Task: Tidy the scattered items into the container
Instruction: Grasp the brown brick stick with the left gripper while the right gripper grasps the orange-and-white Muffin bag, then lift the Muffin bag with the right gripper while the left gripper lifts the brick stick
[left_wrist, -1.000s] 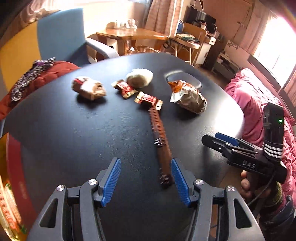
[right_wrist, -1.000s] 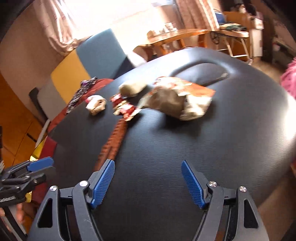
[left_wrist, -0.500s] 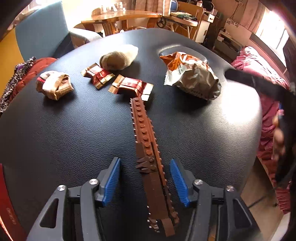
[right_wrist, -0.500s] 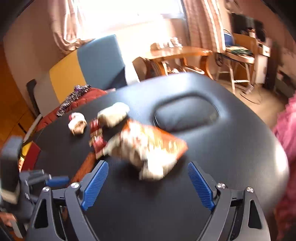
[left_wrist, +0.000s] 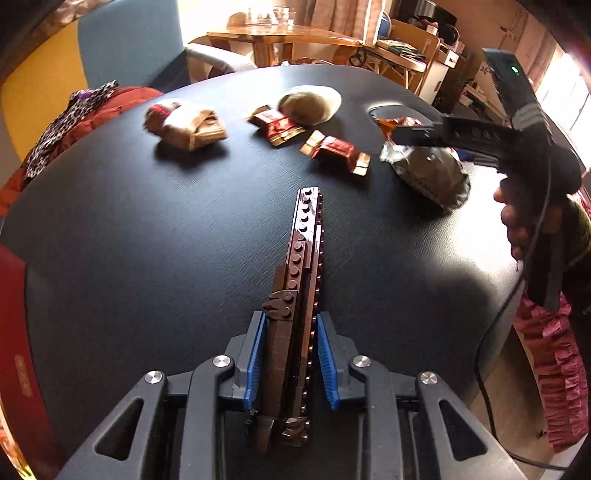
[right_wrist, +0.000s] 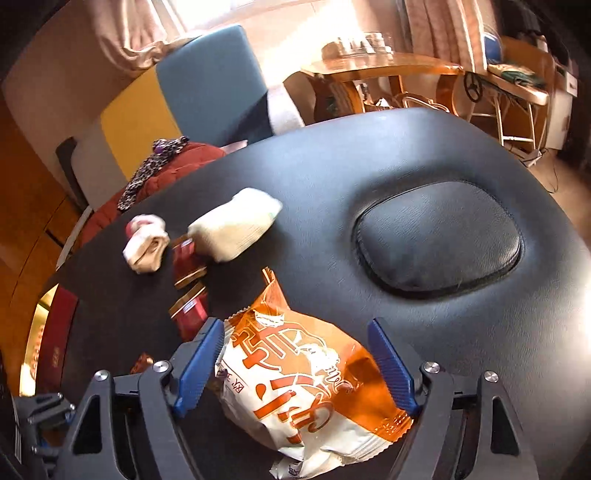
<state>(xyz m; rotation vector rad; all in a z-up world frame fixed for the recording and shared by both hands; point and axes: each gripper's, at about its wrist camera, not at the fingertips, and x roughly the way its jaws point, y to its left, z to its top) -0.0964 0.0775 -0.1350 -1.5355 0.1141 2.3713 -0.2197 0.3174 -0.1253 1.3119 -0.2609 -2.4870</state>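
My left gripper (left_wrist: 290, 360) is shut on the near end of a long brown brick strip (left_wrist: 301, 251) that lies on the black padded table (left_wrist: 147, 236). My right gripper (right_wrist: 295, 365) is open, its fingers on either side of an orange and white snack bag (right_wrist: 303, 384); the bag also shows in the left wrist view (left_wrist: 430, 173) under that gripper. Two red candy wrappers (left_wrist: 275, 125) (left_wrist: 338, 151), a rolled beige sock (left_wrist: 184, 123) and a pale cloth bundle (left_wrist: 310, 103) lie farther back. No container is in view.
An oval recess (right_wrist: 437, 243) is set in the table's far right. A red garment with a patterned scarf (left_wrist: 74, 118) lies off the left edge. A blue and yellow chair (right_wrist: 207, 88) and a wooden table (left_wrist: 288, 35) stand behind. A pink cloth (left_wrist: 554, 369) hangs at right.
My left gripper moved forward over the brick strip and closed on it. My right gripper swung up to the snack bag and now straddles it, still open.
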